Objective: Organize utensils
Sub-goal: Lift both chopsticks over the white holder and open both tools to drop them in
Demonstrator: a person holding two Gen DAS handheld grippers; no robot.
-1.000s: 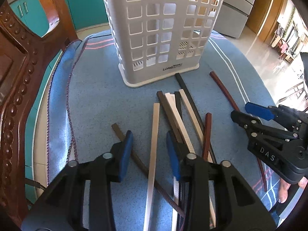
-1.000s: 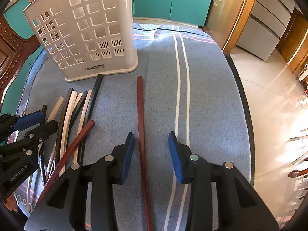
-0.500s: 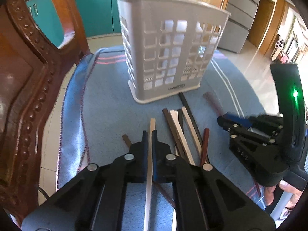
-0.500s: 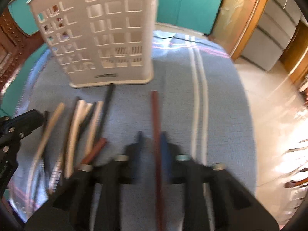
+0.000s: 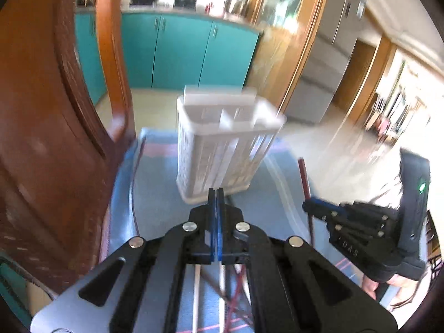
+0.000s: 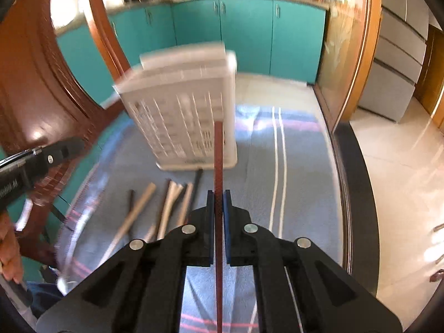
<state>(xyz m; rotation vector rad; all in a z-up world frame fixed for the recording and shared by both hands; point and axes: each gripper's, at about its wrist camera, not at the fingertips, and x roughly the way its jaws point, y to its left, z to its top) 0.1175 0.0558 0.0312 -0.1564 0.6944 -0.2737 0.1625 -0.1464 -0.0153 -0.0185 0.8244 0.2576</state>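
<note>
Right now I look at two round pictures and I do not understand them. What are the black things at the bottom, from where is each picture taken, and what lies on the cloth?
There is no robot here. A person holds a hand tool with two jaws in each hand, and a wide-angle camera on each tool looks forward along them. One picture comes from the left gripper, the other from the right gripper. On the blue cloth stands a white slotted basket, with several loose chopsticks lying in front of it. The right jaws are shut on a dark red chopstick, which points toward the basket. The left jaws are shut too; I cannot tell whether they grip anything.
</note>
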